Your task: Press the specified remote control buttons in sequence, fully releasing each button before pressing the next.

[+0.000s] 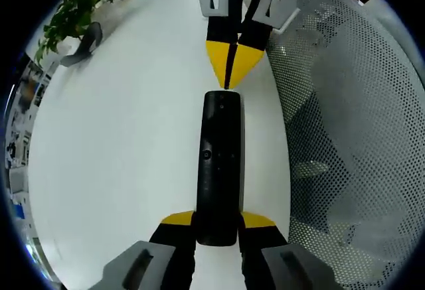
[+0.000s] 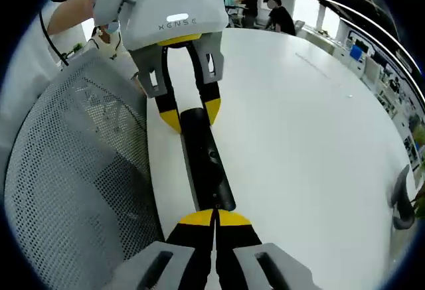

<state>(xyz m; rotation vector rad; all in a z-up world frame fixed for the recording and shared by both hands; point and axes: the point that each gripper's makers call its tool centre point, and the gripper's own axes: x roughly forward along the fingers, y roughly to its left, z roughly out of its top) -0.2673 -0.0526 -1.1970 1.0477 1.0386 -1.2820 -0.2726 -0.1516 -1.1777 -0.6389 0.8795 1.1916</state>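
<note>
While the left gripper (image 1: 217,229) clamps one end of the remote (image 1: 220,164), its yellow-tipped jaws sit on either side of the black body, pressed against it. The remote is a long, slim bar held just above the white desk (image 1: 126,137), close to the desk edge where a grey mesh chair back (image 1: 352,144) stands. Its long axis runs straight away from the left gripper toward the right gripper (image 1: 228,71), roughly along that edge. Its button face is turned up, and a small round button shows about midway along.

In the left gripper view, the right gripper comes in from the top with its jaws closed together into one yellow point, the tip touching or just short of the remote's far end; I cannot tell which. In the right gripper view the same tip (image 2: 214,218) meets the near end of the remote (image 2: 206,160), and the left gripper (image 2: 189,114) grips the far end.

A plant (image 1: 73,18) stands at the desk's far corner. People (image 2: 265,11) sit beyond the desk's far edge.
</note>
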